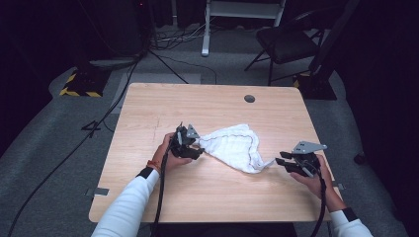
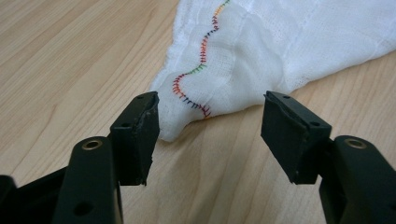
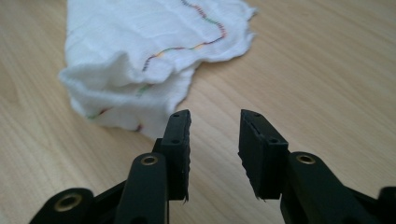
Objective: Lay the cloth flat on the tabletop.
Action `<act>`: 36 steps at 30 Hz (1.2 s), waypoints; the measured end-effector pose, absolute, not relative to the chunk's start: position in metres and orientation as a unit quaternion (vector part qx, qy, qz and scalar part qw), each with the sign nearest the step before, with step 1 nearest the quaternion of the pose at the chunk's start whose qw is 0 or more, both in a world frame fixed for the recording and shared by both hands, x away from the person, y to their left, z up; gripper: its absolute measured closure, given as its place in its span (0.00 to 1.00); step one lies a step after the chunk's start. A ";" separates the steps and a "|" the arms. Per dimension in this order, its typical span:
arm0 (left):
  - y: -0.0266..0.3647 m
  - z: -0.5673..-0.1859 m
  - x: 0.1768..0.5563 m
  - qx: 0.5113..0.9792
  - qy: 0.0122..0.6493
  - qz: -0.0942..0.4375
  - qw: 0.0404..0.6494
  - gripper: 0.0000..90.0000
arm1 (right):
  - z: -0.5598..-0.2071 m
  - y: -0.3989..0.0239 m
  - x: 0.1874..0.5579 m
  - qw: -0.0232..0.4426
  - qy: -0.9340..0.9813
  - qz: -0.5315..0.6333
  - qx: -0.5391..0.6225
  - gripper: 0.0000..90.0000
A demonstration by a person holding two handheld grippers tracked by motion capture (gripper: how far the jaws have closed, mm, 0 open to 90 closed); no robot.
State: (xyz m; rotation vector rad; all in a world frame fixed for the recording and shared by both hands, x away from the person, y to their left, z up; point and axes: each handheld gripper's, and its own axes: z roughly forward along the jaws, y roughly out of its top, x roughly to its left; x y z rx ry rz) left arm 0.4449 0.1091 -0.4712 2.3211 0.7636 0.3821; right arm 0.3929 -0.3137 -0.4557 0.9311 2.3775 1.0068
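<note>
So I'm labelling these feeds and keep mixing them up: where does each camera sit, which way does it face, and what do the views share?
High view: above the person's side, looking forward and down on the wooden table; both white sleeves, hands and each hand-held gripper show.
Left gripper view: rides the left hand-held gripper, looking along its open jaws at the white cloth, a corner lying between them.
Right gripper view: rides the right hand-held gripper, facing the cloth's other end past open jaws.
Shared: the cloth with its multicoloured stitched edge, on the table.

White sleeves [image 1: 129,200] — black cuffs, cables
</note>
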 end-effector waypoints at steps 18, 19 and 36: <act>0.163 -0.470 0.411 0.881 0.302 0.141 0.336 0.22 | -0.447 -0.295 0.451 0.204 0.833 0.375 0.353 0.51; 0.166 -0.471 0.408 0.879 0.303 0.147 0.338 0.22 | -0.447 -0.291 0.455 0.204 0.831 0.378 0.353 0.51; 0.192 -0.488 0.381 0.887 0.304 0.142 0.317 0.23 | -0.478 -0.243 0.495 0.183 0.850 0.343 0.356 0.51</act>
